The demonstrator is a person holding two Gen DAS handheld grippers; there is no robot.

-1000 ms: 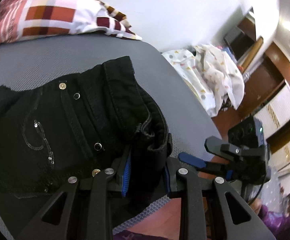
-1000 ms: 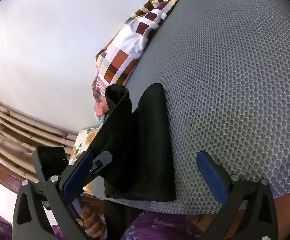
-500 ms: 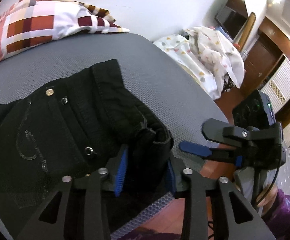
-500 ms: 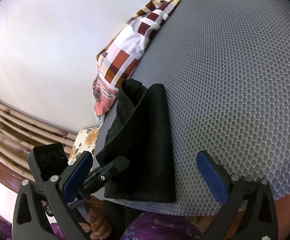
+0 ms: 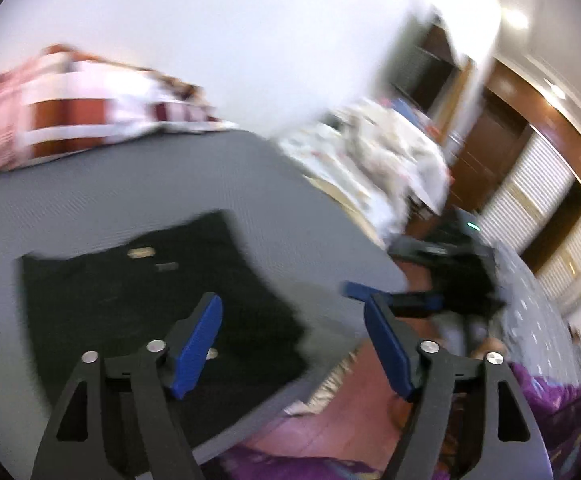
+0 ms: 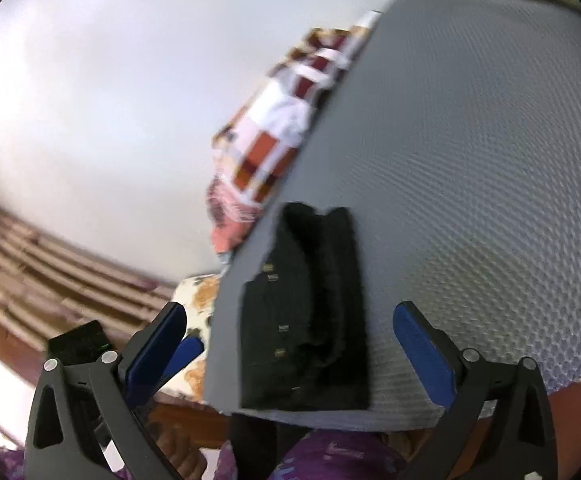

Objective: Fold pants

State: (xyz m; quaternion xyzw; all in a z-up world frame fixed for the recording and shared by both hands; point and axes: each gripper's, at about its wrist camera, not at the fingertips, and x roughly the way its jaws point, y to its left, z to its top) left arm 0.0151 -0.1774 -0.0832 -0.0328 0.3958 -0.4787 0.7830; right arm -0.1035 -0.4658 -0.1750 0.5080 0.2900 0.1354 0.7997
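blur: both views motion-smeared; fabric detail on the pants [image 5: 150, 312] mostly lost, only a few pale studs readable
cut off: near edge of pants hidden behind left gripper [image 5: 290, 340] frame in left wrist view; in right wrist view the pants [image 6: 306, 320] show whole
pants: black, folded into a compact narrow stack, lying flat on grey mesh mattress [image 5: 130, 184], close to its near edge
mattress corner: runs out of frame lower right in right wrist view [image 6: 470, 160]
left gripper: jaws spread wide, blue pads bare, nothing held, above the pants' near right corner, not touching
right gripper: [image 6: 290, 344] jaws spread wide, nothing held, pants seen between the fingers but apart from them
other gripper seen: right gripper [image 5: 430, 292] blurred at mattress edge
pillow: plaid red-white [image 5: 70, 108], far end of mattress, well apart from pants
pile: pale printed bedding [image 5: 374, 160] beyond mattress, contents unreadable
containers: wardrobe [image 5: 538, 184] at right, doors shut, inside hidden
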